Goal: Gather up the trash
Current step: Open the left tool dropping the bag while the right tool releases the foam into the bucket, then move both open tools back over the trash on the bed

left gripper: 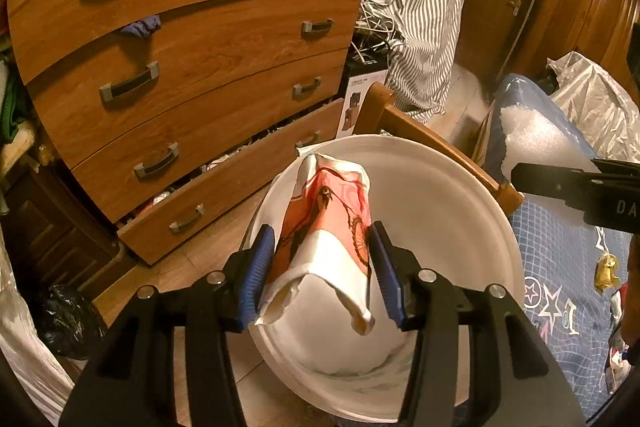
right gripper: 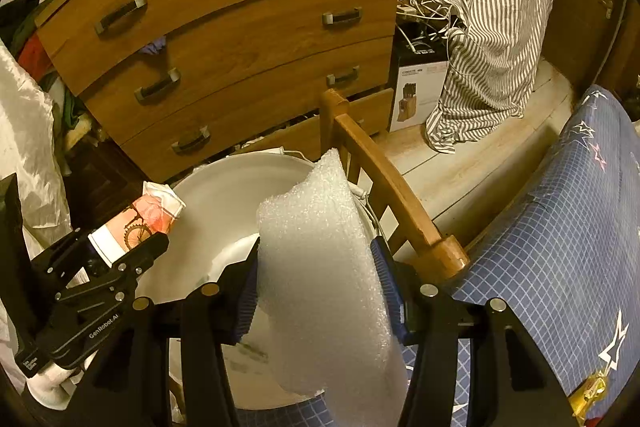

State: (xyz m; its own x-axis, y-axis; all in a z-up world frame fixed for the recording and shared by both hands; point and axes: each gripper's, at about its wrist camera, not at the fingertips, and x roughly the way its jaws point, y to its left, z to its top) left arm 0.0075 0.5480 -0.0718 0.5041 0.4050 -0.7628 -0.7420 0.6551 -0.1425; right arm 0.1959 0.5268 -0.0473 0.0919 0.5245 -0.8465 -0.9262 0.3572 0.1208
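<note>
A large round white plastic bin sits on the floor at the foot of a bed with a blue grid-and-star cover. Over its rim at 3 o'clock, the right tongs clamp a tall, crinkled sheet of white foam wrap, which stands upright and bulges between the pads. At 9 o'clock, the left tongs hold a crushed white paper cup printed with a pink bicycle picture, its mouth flattened, above the bin's opening.
</note>
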